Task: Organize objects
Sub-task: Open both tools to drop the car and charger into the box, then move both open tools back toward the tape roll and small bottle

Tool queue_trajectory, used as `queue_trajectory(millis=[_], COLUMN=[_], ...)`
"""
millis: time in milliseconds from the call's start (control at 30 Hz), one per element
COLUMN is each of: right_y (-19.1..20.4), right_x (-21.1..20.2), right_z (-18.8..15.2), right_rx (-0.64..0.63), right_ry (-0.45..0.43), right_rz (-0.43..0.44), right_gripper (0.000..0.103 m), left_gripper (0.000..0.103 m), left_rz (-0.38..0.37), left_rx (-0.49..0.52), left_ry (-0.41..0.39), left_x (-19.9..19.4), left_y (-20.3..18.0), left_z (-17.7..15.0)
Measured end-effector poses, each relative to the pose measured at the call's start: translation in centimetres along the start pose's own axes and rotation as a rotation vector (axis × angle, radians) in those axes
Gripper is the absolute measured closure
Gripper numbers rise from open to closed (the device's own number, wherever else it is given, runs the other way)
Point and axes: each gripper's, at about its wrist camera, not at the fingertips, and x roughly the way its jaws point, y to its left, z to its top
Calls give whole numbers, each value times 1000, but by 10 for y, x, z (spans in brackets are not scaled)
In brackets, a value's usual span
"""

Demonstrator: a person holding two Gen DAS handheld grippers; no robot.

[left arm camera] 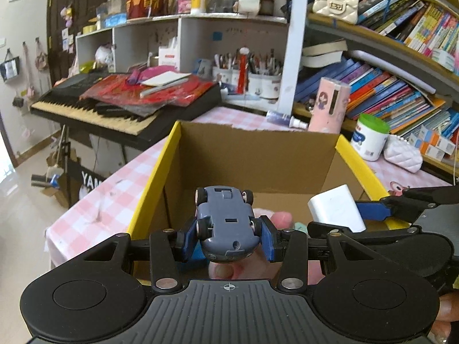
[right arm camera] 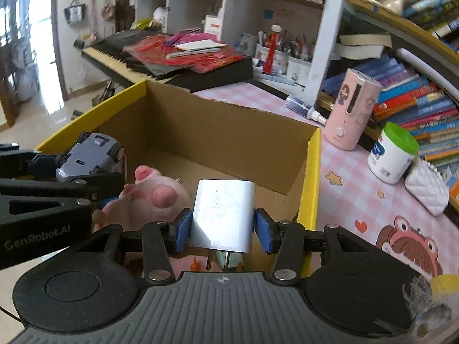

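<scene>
My left gripper [left arm camera: 228,236] is shut on a grey toy car [left arm camera: 226,223], held upside down with its wheels up, above the near part of an open cardboard box [left arm camera: 258,154] with yellow outer sides. My right gripper [right arm camera: 222,226] is shut on a white plug adapter [right arm camera: 223,215], its metal prongs pointing back toward the camera, also over the box [right arm camera: 218,132]. Each wrist view shows the other gripper: the car [right arm camera: 89,157] at the left, the adapter [left arm camera: 335,209] at the right. A pink plush pig [right arm camera: 152,197] lies inside the box below the grippers.
The box stands on a pink checked tablecloth [right arm camera: 344,189]. Right of it are a pink cylinder device [right arm camera: 352,109], a green-lidded white jar [right arm camera: 393,152] and a white quilted purse [right arm camera: 427,186]. Bookshelves [left arm camera: 387,91] rise behind; a keyboard piano [left arm camera: 120,103] stands at the left.
</scene>
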Motion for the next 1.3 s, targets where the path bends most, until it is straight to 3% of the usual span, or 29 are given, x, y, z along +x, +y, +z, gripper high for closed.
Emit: queue_trajectory(millis=[333, 500, 667, 933, 1300], right_y=[1, -1, -3, 5, 33], right_x=[-2, -12, -29, -59, -90], right_z=[-1, -2, -4, -10, -35], right_rx=[16, 46, 72, 91, 140], right_ry=[-1, -27, -94, -183, -177], right_rz=[1, -10, -59, -125, -173], right_gripper=[57, 52, 44, 35, 31], left_gripper=[57, 50, 35, 23, 19], left_rz=[20, 21, 22, 12, 22], left_rx=[6, -8, -31, -48, -67], left_ry=[-18, -49, -91, -147, -139], left_x=[-8, -16, -30, -54, -88], left_y=[-3, -2, 3, 10, 32], left_z=[-6, -6, -9, -18, -48])
